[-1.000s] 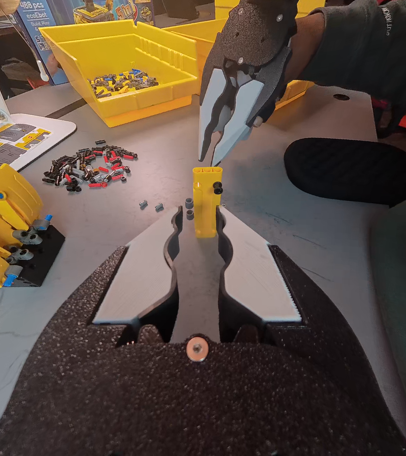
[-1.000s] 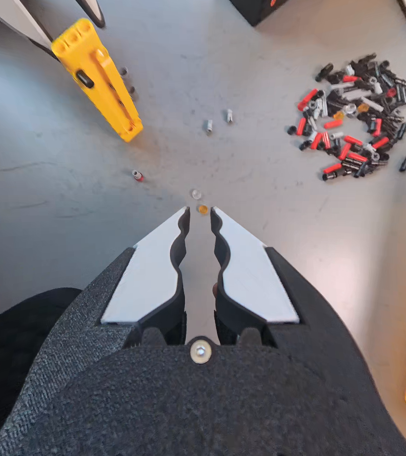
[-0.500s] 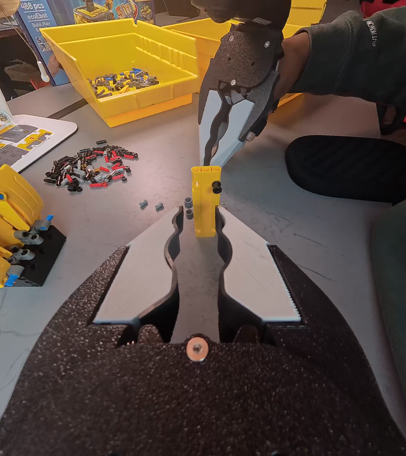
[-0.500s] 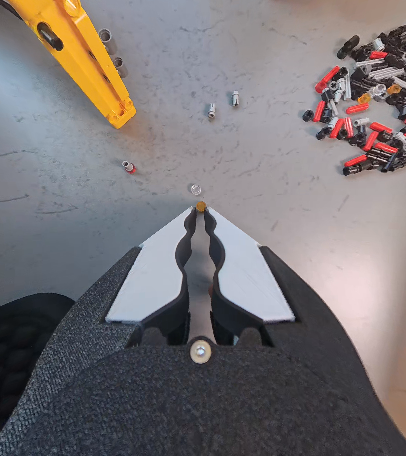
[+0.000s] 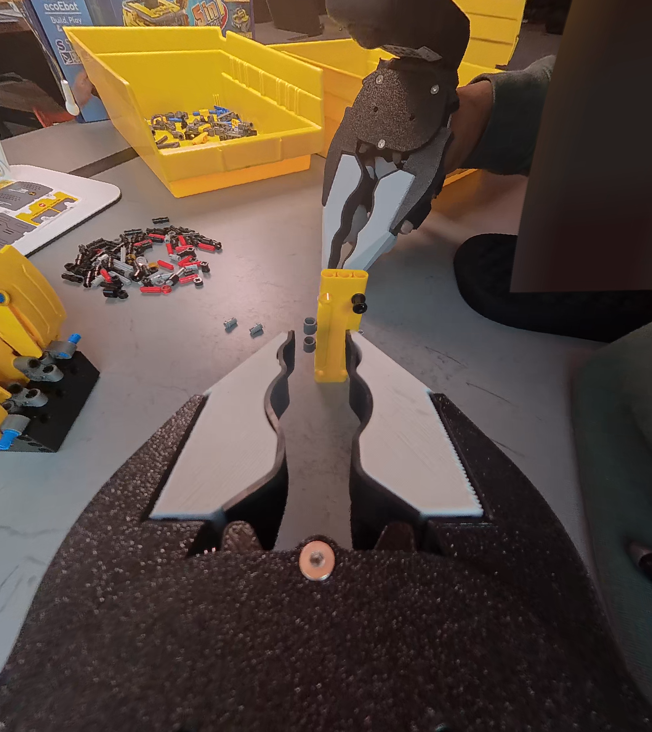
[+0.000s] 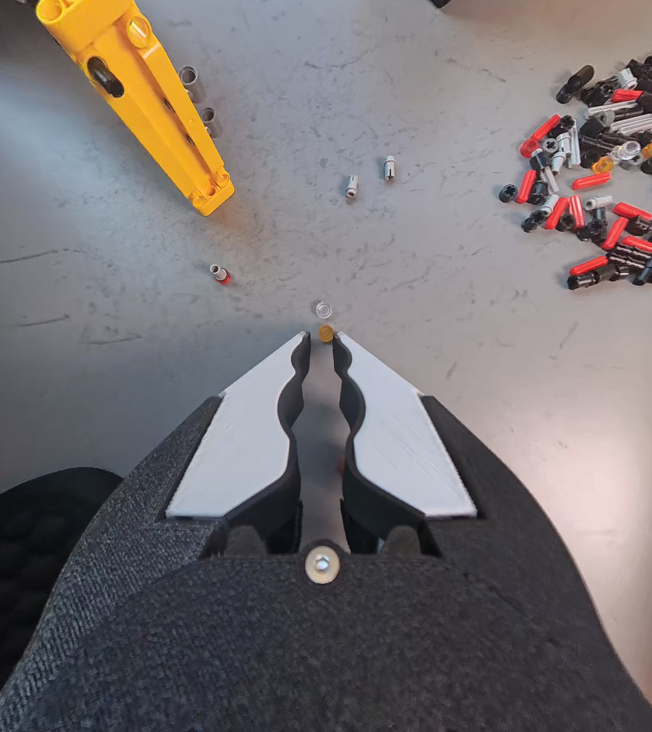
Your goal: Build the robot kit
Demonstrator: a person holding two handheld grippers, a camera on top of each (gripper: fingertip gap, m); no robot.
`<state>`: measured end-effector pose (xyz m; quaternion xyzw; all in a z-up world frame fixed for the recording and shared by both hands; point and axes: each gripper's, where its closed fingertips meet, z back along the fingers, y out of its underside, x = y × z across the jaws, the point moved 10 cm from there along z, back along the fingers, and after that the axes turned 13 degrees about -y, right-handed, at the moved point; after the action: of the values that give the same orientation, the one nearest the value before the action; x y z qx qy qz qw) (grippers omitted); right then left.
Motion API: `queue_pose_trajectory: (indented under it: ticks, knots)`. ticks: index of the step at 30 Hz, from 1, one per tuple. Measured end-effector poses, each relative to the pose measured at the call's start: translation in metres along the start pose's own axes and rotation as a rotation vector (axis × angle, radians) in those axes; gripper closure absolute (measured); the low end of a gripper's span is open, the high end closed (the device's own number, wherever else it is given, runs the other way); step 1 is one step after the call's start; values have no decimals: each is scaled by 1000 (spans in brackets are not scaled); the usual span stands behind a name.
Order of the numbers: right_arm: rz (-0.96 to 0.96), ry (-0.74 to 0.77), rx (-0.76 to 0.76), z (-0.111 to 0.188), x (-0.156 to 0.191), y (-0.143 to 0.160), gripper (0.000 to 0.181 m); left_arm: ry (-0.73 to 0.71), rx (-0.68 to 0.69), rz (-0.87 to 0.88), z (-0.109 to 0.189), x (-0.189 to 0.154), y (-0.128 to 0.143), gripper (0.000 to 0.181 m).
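The left gripper (image 5: 320, 336) stands low over the grey marbled desk (image 5: 158, 376) with its jaws apart; a long yellow plastic beam with holes down its side (image 5: 334, 328) stands upright between the tips, touching the right tip, with a gap on the left side. A black pin (image 5: 359, 303) sticks out of the beam's right face near the top, and two grey bushes (image 5: 309, 334) sit on its left side.

The right gripper (image 6: 321, 336) points down at the desk beyond the beam, held by a person's hand in a dark sleeve (image 5: 502, 119). Its jaws are narrowly apart, and a small round orange stud (image 6: 325, 332) lies at the tips; whether they pinch it I cannot tell. A clear round stud (image 6: 323, 309) lies just beyond it, and a small red-and-grey pin (image 6: 220, 274) lies to the left. Two light grey pins (image 6: 369, 176) lie farther off.

A loose heap of black, red and grey pins (image 5: 138, 259) lies on the desk to the far left in the left wrist view. A yellow plastic bin (image 5: 181, 99) with small dark parts stands at the far edge. At the near left stands a partly built yellow model on a black base (image 5: 3, 356), with a printed white sheet (image 5: 39, 198) behind it. A black textured pad (image 5: 486, 277) lies to the right.
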<state>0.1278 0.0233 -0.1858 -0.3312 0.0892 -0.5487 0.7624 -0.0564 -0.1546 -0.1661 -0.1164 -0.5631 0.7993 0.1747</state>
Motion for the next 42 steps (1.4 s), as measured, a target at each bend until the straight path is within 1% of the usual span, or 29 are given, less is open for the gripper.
queue_pose_trajectory:
  ticks: [6,10,11,13,15,18,25,30,35,42]
  knots:
    - [20,-40,11,-3,1,-4,175,3,-2,24,0,3,0,157]
    - [-26,-161,-68,3,12,-6,174,4,-7,30,1,3,0,157]
    - [-46,-195,-88,4,14,-5,168,6,-7,30,1,3,0,157]
    - [-62,-165,-87,7,14,-2,165,8,-6,27,1,3,0,157]
    - [-46,-105,-63,9,13,2,168,10,-5,24,1,2,0,157]
    - [-43,-80,-39,11,16,6,169,10,-5,22,1,2,0,157]
    - [27,-81,11,14,36,14,170,9,-6,17,1,2,0,157]
    - [78,-73,22,8,48,15,172,9,-1,7,1,1,0,157]
    - [99,-60,59,-1,50,15,180,5,-6,7,1,1,0,158]
    - [122,-20,42,-1,50,12,177,6,-12,9,2,1,0,158]
